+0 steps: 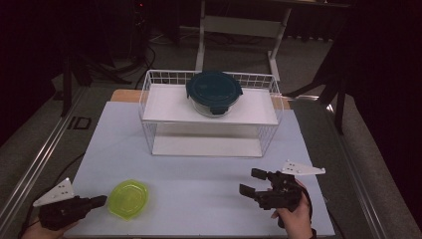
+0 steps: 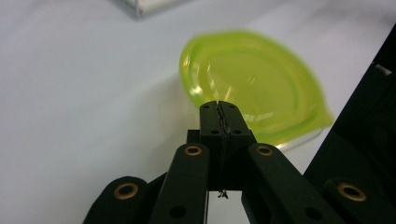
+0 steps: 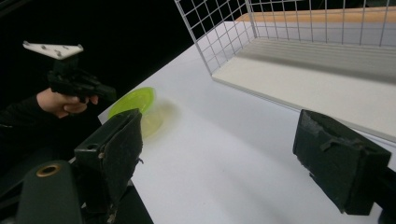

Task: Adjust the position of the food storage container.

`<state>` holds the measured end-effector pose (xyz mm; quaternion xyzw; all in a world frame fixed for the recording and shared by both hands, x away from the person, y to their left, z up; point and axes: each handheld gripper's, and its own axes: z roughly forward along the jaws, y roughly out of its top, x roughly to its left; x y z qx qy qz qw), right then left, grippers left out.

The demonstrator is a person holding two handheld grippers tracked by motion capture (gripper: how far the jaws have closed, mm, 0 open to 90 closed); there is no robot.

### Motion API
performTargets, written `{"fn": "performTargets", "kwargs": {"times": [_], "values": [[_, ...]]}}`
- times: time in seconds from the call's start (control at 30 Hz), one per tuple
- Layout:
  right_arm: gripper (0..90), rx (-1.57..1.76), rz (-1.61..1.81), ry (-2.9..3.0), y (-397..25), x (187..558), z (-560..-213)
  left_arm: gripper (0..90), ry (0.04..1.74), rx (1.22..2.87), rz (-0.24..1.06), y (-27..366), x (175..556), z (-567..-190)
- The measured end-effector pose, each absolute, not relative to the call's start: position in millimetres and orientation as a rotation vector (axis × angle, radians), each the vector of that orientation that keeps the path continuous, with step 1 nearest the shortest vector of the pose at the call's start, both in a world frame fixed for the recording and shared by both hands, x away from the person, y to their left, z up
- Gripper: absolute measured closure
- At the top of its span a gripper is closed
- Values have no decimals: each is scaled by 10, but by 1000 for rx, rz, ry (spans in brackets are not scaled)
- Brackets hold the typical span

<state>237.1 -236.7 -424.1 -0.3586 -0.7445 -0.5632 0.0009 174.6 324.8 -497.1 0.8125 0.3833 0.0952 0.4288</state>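
Nearest the person, the left gripper [image 1: 102, 200] is lying low at the front left corner of the pale blue-white table [image 1: 209, 169], its two black jaws pressed together with nothing between them, as the left gripper view makes plain [image 2: 219, 106]. It is pointing to the person's right, its tip sitting just beside the shallow, round, translucent lime-green plastic lid [image 1: 129, 198], near it but not touching.

The lid is lying flat near the front edge. It is looking light and thin, probably a little flexible and smooth enough to slip, so it is likely best taken at its raised rim [image 2: 191, 88], with one jaw over and one under the edge, rather than pressed on from above. It may skate across the smooth top if nudged.

Over on the right, the person's hand [image 1: 293, 214] is wrapping the handle of the right gripper [image 1: 253, 182], which is held above the table, angled left and forward. Its jaws are standing wide apart and empty; from the right gripper view they are framing bare tabletop [image 3: 219, 154].

Farther back, a white wire two-tier rack [image 1: 149, 99] is standing mid-table. On its upper shelf a round clear glass container with a dark teal clip lid [image 1: 214, 92] is sitting, well apart from both grippers.
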Motion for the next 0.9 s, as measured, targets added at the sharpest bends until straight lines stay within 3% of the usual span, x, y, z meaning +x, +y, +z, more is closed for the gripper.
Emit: {"fn": "performTargets", "kwargs": {"times": [0.4, 0.9], "values": [[153, -1132, -1756, -2349, -2378, 2373, -4263, 891, 954, 2028, 212, 3168, 1840, -5033], [153, -1140, -1749, -2337, -2414, 2360, -4286, 891, 862, 2099, 192, 2698, 2195, -5028]]}}
